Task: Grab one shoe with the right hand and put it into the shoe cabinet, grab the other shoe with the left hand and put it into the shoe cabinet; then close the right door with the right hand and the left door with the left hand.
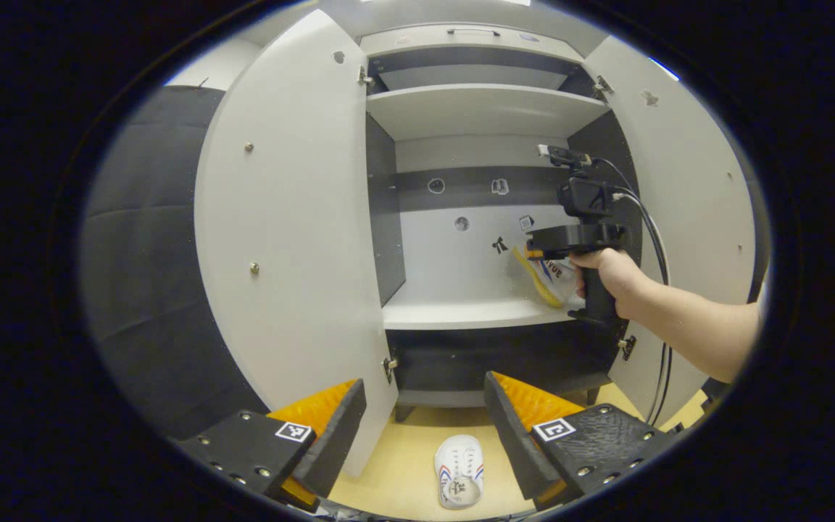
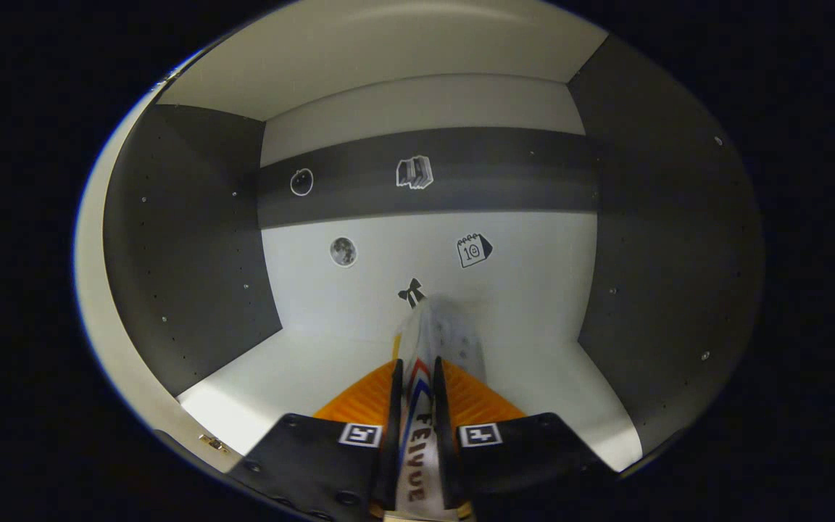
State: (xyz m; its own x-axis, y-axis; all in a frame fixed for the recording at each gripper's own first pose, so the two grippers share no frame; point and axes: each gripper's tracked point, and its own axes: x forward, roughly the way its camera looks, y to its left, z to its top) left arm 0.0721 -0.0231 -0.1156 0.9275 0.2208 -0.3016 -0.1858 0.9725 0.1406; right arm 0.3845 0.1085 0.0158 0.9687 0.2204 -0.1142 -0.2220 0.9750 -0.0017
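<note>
Left gripper (image 1: 425, 417): its fingers stood wide apart at the bottom of the left gripper view, holding nothing, with bare floor showing between them.
Shoe on the floor (image 1: 459, 470): a white shoe with red and blue stripes lay on the yellow floor (image 1: 403, 464) at about 6 o'clock in the left gripper view, between the two fingers but below them, touched by neither, in front of the cabinet's base.
Left door (image 1: 294, 239): stood swung open at 9 o'clock, its inner white face toward the camera.
Right door (image 1: 693, 217): stood swung open at 3 o'clock.
Right gripper (image 2: 415, 406): in the right gripper view its fingers were closed tight on the held shoe, one on each side of it.
Held shoe (image 2: 428, 348): white with red and blue stripes, gripped on edge and pointing away toward 12 o'clock, inside the cabinet's middle compartment; in the left gripper view its yellow sole showed just over the shelf, though whether it touched the shelf could not be told.
Hand (image 1: 609, 272): a person's hand at 3 o'clock in the left gripper view gripped the right gripper's handle, the forearm reaching in past the right door.
Shoe cabinet (image 1: 483, 109): white shelves, dark side walls.
Back wall (image 2: 533, 275): white with a dark band and several small stickers (image 2: 414, 172) on it.
</note>
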